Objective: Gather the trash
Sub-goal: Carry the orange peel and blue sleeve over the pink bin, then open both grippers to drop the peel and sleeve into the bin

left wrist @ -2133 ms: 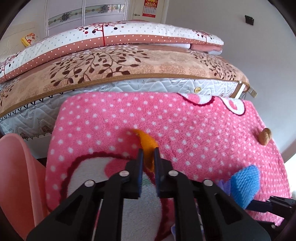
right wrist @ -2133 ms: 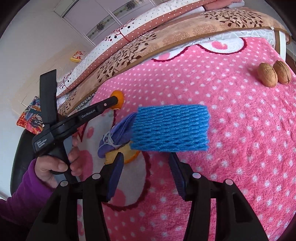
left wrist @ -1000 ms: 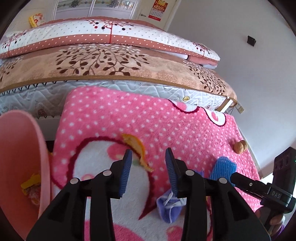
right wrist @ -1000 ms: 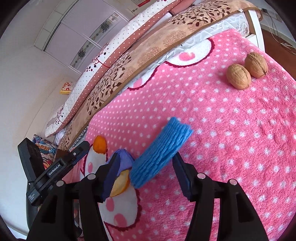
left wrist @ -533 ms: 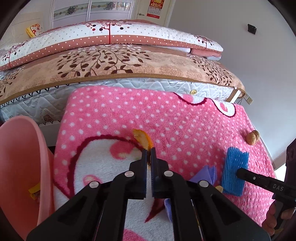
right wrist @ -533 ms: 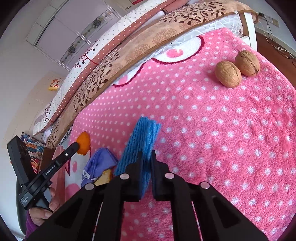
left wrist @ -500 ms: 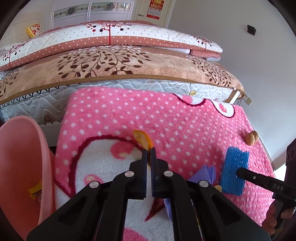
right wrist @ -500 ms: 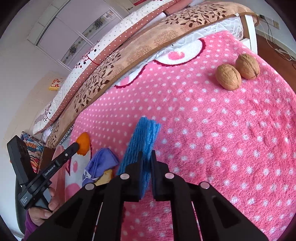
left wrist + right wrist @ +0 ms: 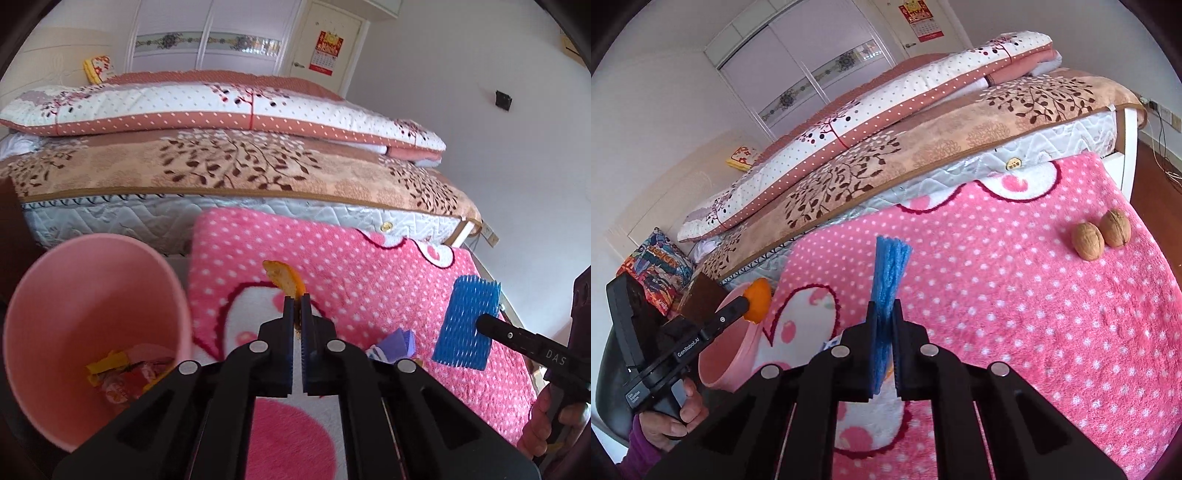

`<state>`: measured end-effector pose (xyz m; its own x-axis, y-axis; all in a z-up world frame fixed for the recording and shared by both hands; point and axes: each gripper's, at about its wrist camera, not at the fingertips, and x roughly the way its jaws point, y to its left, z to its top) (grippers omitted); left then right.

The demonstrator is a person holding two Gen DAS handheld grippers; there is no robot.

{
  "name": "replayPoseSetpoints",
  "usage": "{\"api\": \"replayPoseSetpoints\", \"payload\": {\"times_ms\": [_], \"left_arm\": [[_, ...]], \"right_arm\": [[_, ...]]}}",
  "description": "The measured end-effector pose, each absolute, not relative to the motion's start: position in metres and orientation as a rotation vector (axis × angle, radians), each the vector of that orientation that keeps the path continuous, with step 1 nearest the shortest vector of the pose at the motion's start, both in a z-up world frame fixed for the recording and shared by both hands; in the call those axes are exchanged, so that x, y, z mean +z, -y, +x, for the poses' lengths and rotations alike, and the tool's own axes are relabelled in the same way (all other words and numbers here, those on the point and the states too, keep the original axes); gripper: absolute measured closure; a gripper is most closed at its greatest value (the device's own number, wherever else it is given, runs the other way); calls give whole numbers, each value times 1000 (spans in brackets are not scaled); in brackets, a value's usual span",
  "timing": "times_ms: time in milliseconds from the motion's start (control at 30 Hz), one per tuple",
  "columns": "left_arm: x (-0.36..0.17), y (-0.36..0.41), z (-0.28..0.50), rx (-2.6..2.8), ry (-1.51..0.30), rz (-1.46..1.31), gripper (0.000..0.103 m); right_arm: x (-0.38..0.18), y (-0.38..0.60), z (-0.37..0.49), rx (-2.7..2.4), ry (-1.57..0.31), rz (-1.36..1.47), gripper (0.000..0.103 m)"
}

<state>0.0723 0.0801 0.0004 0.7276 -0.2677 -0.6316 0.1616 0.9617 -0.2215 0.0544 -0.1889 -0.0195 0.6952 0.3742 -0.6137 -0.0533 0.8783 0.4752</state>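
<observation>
My left gripper (image 9: 297,301) is shut on a curled orange peel (image 9: 283,277) and holds it above the pink dotted blanket (image 9: 351,258), just right of the pink bin (image 9: 88,332). From the right wrist view the same orange peel (image 9: 758,299) hangs over the pink bin (image 9: 731,354) rim. My right gripper (image 9: 884,308) is shut on a blue foam net (image 9: 889,266), lifted off the blanket. In the left wrist view that blue foam net (image 9: 467,319) stands upright at the right. A purple wrapper (image 9: 395,341) lies on the blanket between the grippers.
Wrappers lie in the bottom of the bin. Two walnuts (image 9: 1100,230) rest near the blanket's right edge. A bed with stacked quilts (image 9: 221,155) rises behind the blanket. A person's hand (image 9: 670,417) grips the left tool; wooden floor (image 9: 1156,177) shows at the far right.
Both grippers went from open to shut, the left on the orange peel, the right on the blue foam net. Both then rose off the blanket, and the left moved toward the pink bin.
</observation>
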Motion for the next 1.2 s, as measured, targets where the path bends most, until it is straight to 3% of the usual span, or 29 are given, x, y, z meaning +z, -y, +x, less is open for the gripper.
{"api": "replayPoseSetpoints", "payload": {"times_ms": [600,1200], "left_arm": [[16,-200,3,-4,-636,-199,101],[-18,-237,-5,10,-715,-256,100]], "right_arm": [[28,-3,85,629,-774,227,96],[-18,-104,103,672,-888,97,95]]}}
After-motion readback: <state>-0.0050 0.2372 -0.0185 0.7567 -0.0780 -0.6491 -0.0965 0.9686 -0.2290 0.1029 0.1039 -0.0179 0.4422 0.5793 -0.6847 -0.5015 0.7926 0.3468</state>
